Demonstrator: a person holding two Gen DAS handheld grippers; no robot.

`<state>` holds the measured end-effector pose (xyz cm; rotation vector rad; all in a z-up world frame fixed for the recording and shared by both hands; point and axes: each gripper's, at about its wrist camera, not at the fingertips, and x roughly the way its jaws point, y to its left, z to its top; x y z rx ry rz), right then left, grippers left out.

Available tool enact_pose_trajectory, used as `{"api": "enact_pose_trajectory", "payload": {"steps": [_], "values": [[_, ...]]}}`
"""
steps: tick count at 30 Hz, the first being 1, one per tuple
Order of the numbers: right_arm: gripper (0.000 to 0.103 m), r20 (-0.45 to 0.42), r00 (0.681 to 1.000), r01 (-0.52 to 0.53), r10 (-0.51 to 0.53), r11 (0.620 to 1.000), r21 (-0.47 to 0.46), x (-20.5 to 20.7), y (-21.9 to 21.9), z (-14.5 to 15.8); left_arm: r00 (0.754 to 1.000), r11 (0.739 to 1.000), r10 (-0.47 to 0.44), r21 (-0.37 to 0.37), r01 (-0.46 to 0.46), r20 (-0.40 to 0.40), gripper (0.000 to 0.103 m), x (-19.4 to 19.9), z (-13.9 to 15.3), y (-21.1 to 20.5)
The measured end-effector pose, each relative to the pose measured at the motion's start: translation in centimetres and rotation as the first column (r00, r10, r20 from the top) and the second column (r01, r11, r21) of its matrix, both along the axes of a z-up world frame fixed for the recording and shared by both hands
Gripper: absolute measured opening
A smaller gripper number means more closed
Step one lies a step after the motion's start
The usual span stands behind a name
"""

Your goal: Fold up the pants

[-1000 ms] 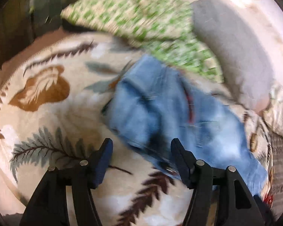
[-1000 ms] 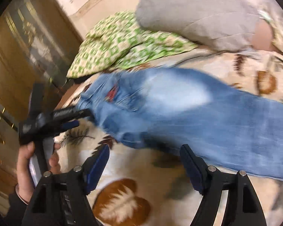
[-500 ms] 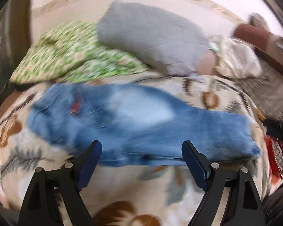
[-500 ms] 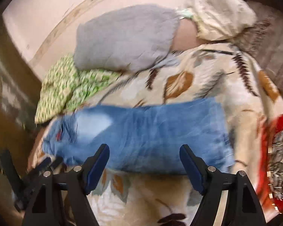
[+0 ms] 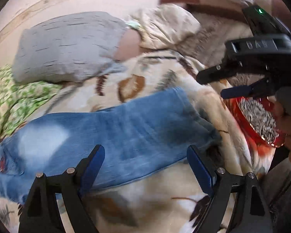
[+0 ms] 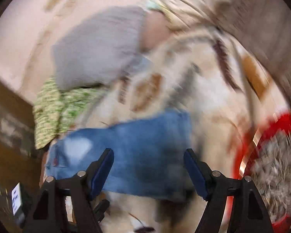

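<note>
The blue jeans (image 5: 110,134) lie flat on the leaf-patterned blanket (image 5: 141,200), folded lengthwise, waist at the left and leg cuffs at the right. They also show, blurred, in the right wrist view (image 6: 141,155). My left gripper (image 5: 145,169) is open and empty, hovering over the near edge of the jeans. My right gripper (image 6: 148,171) is open and empty, above the cuff end. It shows from the side in the left wrist view (image 5: 213,86), at the right beyond the cuffs, held by a hand.
A grey pillow (image 5: 67,48) and a green patterned cloth (image 5: 11,99) lie behind the jeans. A red bowl of sunflower seeds (image 5: 260,120) stands at the right edge, close to the cuffs; it also shows in the right wrist view (image 6: 273,167). A beige pillow (image 5: 164,25) lies at the back.
Both grippers have swung right along the jeans, from the waist towards the cuffs. The right gripper has come into the left wrist view. Both stayed open.
</note>
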<state>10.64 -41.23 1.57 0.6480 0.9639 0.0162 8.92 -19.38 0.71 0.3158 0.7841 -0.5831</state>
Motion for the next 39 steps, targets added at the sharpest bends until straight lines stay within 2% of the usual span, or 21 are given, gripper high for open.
{"api": "enact_pose_trajectory", "payload": {"steps": [3, 6, 11, 14, 17, 19, 22, 25, 27, 28, 29, 30, 31, 34, 37, 39], "values": [[0.077, -0.005, 1.0, 0.006, -0.006, 1.0, -0.021, -0.2, -0.9, -0.2, 0.998, 0.999, -0.049, 0.021, 0.05, -0.04, 0.087, 0.0, -1.5, -2.1], [0.076, -0.018, 1.0, 0.004, -0.004, 1.0, -0.002, -0.3, -1.7, -0.6, 0.991, 0.994, -0.108, 0.025, 0.11, -0.077, 0.087, -0.1, -2.7, -4.3], [0.076, -0.049, 0.998, 0.039, -0.035, 0.997, 0.065, -0.3, -3.0, -1.7, 0.975, 0.978, -0.199, 0.039, 0.204, -0.103, 0.087, -0.9, -4.1, -8.1], [0.076, -0.046, 0.997, 0.062, -0.057, 0.992, 0.108, -0.5, -3.7, -1.9, 0.969, 0.973, -0.208, 0.077, 0.219, -0.132, 0.085, -0.8, -5.2, -10.0], [0.076, -0.049, 0.996, 0.076, -0.07, 0.989, 0.13, -0.5, -4.0, -2.1, 0.981, 0.981, -0.158, 0.095, 0.17, -0.115, 0.071, -0.2, -5.4, -10.7], [0.076, -0.051, 0.996, 0.079, -0.072, 0.985, 0.152, -0.4, -4.1, -2.3, 0.979, 0.982, -0.164, 0.076, 0.174, -0.121, 0.061, -0.1, -5.2, -10.5], [0.076, -0.066, 0.996, 0.077, -0.065, 0.976, 0.203, -0.2, -4.3, -2.8, 0.976, 0.975, -0.188, 0.099, 0.199, -0.11, 0.059, -0.4, -5.4, -10.2], [0.076, -0.125, 0.992, 0.051, -0.017, 0.96, 0.277, 1.7, -4.6, -3.4, 0.978, 0.97, -0.194, 0.134, 0.203, -0.079, 0.06, -0.9, -5.9, -10.4], [0.076, -0.152, 0.988, 0.028, 0.012, 0.964, 0.264, 3.2, -4.5, -3.2, 0.978, 0.967, -0.197, 0.149, 0.205, -0.065, 0.059, -0.9, -5.9, -10.7], [0.076, -0.162, 0.987, 0.019, 0.021, 0.97, 0.242, 4.1, -4.4, -3.2, 0.977, 0.966, -0.202, 0.151, 0.21, -0.067, 0.052, -1.0, -5.8, -10.8], [0.076, -0.167, 0.986, 0.023, 0.018, 0.971, 0.238, 4.4, -4.4, -3.4, 0.975, 0.966, -0.208, 0.142, 0.217, -0.079, 0.044, -0.9, -5.8, -10.8], [0.076, -0.16, 0.987, 0.021, 0.02, 0.968, 0.249, 4.6, -4.4, -3.7, 0.976, 0.968, -0.201, 0.136, 0.211, -0.086, 0.027, -0.7, -5.6, -10.6], [0.076, -0.142, 0.989, 0.005, 0.037, 0.959, 0.283, 4.7, -4.3, -4.3, 0.976, 0.971, -0.194, 0.123, 0.205, -0.095, 0.026, -0.4, -5.5, -10.4], [0.073, -0.15, 0.987, -0.015, 0.065, 0.949, 0.314, 5.2, -4.2, -5.4, 0.966, 0.986, -0.168, -0.032, 0.165, -0.194, 0.023, 1.4, -4.9, -8.1], [0.065, -0.188, 0.98, -0.001, 0.066, 0.946, 0.325, 5.6, -3.9, -6.7, 0.946, 0.972, -0.146, -0.217, 0.084, -0.288, 0.022, 2.7, -4.2, -5.5], [0.062, -0.203, 0.977, 0.007, 0.063, 0.945, 0.326, 5.7, -3.6, -7.1, 0.944, 0.965, -0.127, -0.258, 0.046, -0.305, 0.022, 2.9, -3.9, -4.6]]}}
